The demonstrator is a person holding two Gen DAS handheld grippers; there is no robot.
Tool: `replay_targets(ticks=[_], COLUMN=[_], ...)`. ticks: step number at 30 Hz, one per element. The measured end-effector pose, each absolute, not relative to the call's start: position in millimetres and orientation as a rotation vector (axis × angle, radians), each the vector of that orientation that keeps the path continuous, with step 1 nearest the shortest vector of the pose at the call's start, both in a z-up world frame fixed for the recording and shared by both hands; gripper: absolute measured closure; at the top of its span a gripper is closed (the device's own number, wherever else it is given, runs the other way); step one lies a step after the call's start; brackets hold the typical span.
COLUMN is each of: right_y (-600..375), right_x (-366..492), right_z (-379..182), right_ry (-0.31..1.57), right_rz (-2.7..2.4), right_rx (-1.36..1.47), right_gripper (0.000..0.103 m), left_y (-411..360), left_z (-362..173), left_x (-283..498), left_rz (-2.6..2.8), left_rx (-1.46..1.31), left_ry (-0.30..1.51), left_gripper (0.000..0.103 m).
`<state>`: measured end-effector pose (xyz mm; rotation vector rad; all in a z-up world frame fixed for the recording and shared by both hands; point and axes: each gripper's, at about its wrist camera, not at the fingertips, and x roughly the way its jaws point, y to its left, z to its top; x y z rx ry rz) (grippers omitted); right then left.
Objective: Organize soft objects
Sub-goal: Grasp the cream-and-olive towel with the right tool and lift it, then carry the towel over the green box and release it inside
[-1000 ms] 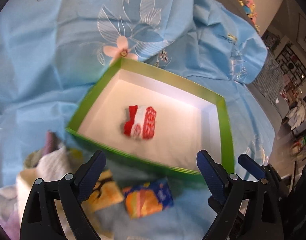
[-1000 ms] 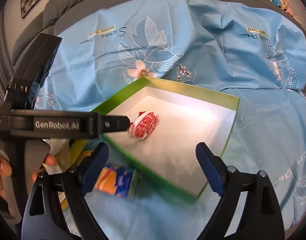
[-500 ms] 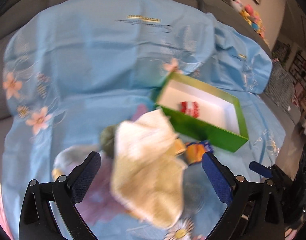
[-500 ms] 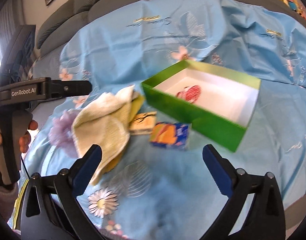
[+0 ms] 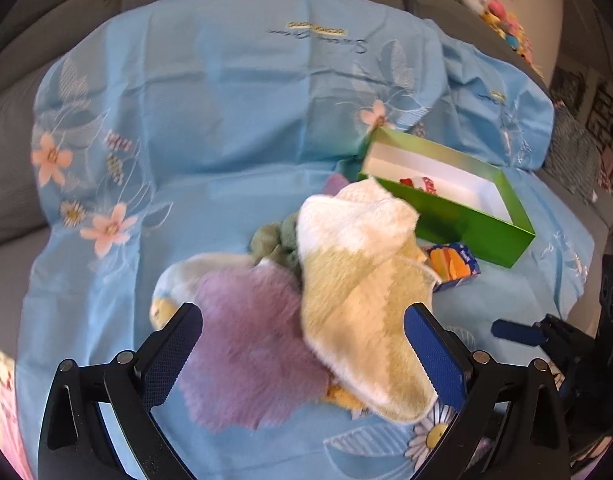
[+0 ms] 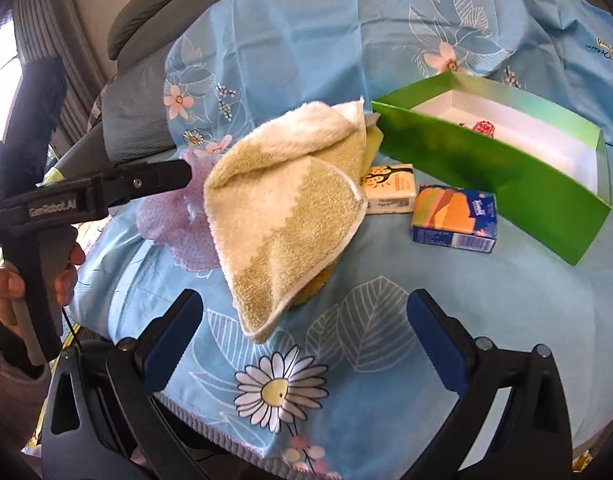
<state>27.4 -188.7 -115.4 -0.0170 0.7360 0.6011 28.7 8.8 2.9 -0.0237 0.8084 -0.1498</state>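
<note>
A green box (image 5: 472,222) (image 6: 486,176) with a white inside stands on the blue sheet and holds a small red-and-white soft item (image 5: 420,184) (image 6: 484,127). A yellow-and-white towel (image 5: 362,292) (image 6: 286,208) lies on a purple cloth (image 5: 246,348) (image 6: 178,220) left of the box. A green cloth (image 5: 276,240) peeks out behind them. An orange-and-blue tissue pack (image 5: 452,266) (image 6: 454,218) and a cream pack (image 6: 388,188) lie in front of the box. My left gripper (image 5: 302,344) is open above the towels. My right gripper (image 6: 306,336) is open, near the sheet's front edge.
The blue flowered sheet (image 5: 226,120) (image 6: 386,320) covers a grey sofa (image 6: 154,12). The left gripper's body (image 6: 86,196) and the hand holding it are at the left of the right wrist view. Plush toys (image 5: 494,16) sit at the back right.
Both grippers have pulled back from the box and moved left. The towel pile now fills the middle of both views. Both stay open.
</note>
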Motion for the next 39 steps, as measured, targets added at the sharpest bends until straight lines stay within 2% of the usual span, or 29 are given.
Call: replay_targets(ticks=[6,8,11,13,14,16,18,21,26,39], right_y=[-183,-182,-178,-174,-172,-169,-167,-165,-171,-198], right_x=[44,50,59,65,68,70,69,63,49,17], right_z=[-126,-129,-132,-135,-137,-140,-140,-134,-111,-12], right_ry=[0.741,0.745,0.757,0.776,0.788,0.8,0.797,0.757,0.679,0.381], right_rz=[0.593,0.596,0.605,0.614,0.616,0.628,0.649,0.663,0.68,0.653], right_rx=[0.033,0.048,0.061,0.06,0.06,0.06,0.065,0.05,0.07,0.037], right_gripper=[0.003,0.006,0.016,0.031,0.036,0.06,0.077,0.092,0.094,0.095], left_y=[-16,-18,-18,-19,-18,-16,-13,-9,-1,-29], left_z=[-6,-10,-16,-21,-22,-23,-21,-20,0,105], left_x=[61,70,82,86,87,86,84,84,68,53], left_rz=[-0.208,-0.22,-0.227,-0.22,-0.223,-0.231,-0.248,-0.29,-0.318,-0.46], left_rx=[0.032,0.024,0.004,0.0,-0.002,-0.026,-0.064,-0.12,-0.209,-0.212], left_ry=[0.836,0.858,0.905,0.933,0.939,0.942,0.939,0.954,0.902,0.701], left_gripper=[0.003,0.013,0.037,0.063,0.067,0.08,0.082,0.086,0.087,0.087])
